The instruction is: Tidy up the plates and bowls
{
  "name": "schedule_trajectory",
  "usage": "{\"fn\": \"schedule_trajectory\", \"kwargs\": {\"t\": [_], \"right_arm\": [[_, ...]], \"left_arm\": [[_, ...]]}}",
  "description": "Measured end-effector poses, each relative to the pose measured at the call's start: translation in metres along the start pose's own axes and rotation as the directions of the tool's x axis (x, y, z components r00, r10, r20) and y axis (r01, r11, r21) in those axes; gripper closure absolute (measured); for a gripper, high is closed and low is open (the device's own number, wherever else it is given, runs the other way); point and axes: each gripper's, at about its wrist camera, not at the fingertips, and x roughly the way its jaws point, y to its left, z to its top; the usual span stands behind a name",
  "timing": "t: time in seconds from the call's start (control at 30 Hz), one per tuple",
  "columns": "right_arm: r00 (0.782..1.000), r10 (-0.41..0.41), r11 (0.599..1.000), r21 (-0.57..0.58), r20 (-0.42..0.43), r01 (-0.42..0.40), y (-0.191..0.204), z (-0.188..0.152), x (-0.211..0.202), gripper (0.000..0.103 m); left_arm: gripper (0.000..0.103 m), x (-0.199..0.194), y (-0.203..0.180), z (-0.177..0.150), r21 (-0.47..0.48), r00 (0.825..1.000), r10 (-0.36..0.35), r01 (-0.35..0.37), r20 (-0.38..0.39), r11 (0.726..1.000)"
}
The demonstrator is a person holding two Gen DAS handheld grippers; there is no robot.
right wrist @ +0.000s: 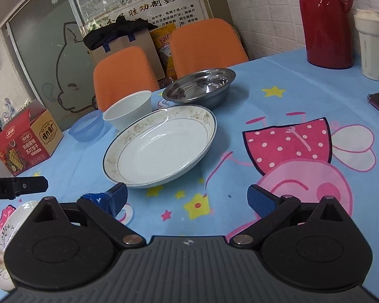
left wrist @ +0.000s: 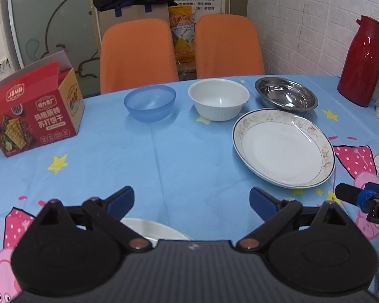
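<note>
Both tongs spread wide, nothing held: left gripper point(left wrist: 192, 202) hovers over the blue tablecloth point(left wrist: 164, 156) with a white plate point(left wrist: 154, 227) partly hidden just beneath it; right gripper point(right wrist: 187, 197) sits just short of the large rimmed plate point(right wrist: 161, 149). Behind that plate, a row near the far edge: blue plastic bowl point(left wrist: 150, 102), white bowl point(left wrist: 218, 98), steel bowl point(left wrist: 286, 96), each apart from its neighbour. Cracker box point(left wrist: 35, 116) at far left, red thermos point(left wrist: 363, 60) at far right.
</note>
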Motion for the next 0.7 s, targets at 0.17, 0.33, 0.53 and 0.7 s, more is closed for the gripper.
{"fn": "schedule_trajectory", "kwargs": {"t": [0.17, 0.33, 0.53, 0.7], "right_arm": [[1.0, 0.012, 0.999, -0.032, 0.001, -0.012, -0.007, 0.023, 0.021, 0.014], [1.0, -0.001, 0.996, -0.092, -0.027, -0.002, -0.006, 0.044, 0.05, 0.014], [0.997, -0.02, 0.992, -0.126, -0.072, 0.01, -0.005, 0.05, 0.079, 0.014], [0.995, -0.036, 0.987, -0.157, -0.093, 0.021, 0.002, 0.047, 0.094, 0.014]], "left_arm": [[0.007, 0.026, -0.003, 0.018, -0.005, 0.997, -0.055, 0.054, -0.054, 0.999], [0.006, 0.063, -0.003, 0.043, -0.061, 0.984, -0.137, 0.131, -0.116, 0.99], [0.006, 0.102, -0.017, 0.063, -0.066, 0.969, -0.197, 0.189, -0.148, 0.98], [0.006, 0.131, -0.029, 0.071, -0.05, 0.966, -0.186, 0.18, -0.176, 0.982]]}}
